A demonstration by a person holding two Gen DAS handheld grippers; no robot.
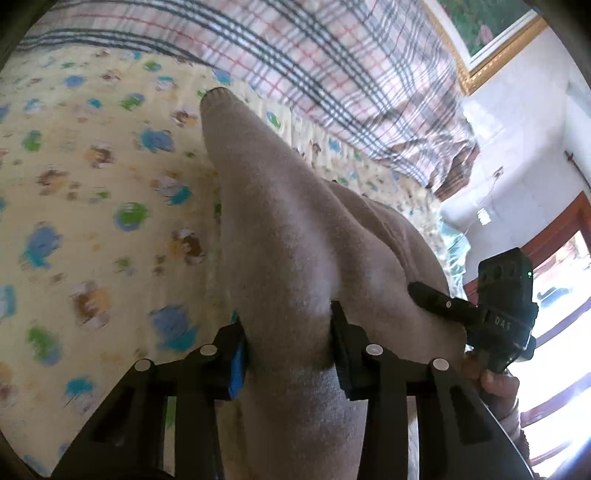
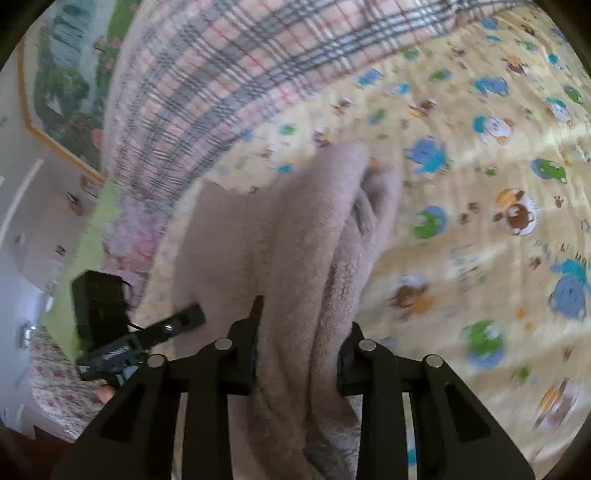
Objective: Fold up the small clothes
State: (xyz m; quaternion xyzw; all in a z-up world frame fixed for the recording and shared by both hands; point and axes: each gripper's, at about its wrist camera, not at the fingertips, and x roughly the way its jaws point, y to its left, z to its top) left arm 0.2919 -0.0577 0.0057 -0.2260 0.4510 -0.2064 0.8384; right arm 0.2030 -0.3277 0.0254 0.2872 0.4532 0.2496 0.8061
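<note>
A beige knitted garment (image 1: 280, 236) hangs bunched over a yellow bedsheet with cartoon animals (image 1: 92, 184). My left gripper (image 1: 290, 332) is shut on a thick fold of it, with the cloth stretching away to a rounded end. My right gripper (image 2: 301, 339) is shut on another bunch of the same garment (image 2: 317, 229), which also shows a flat panel to the left. Each gripper shows in the other's view, to the right in the left wrist view (image 1: 439, 306) and to the left in the right wrist view (image 2: 173, 325), close beside the cloth.
A plaid blanket (image 1: 332, 74) lies along the far side of the bed, also in the right wrist view (image 2: 192, 92). A framed picture (image 1: 487, 33) hangs on the white wall. A doorway with a wooden frame (image 1: 554, 229) is at the right.
</note>
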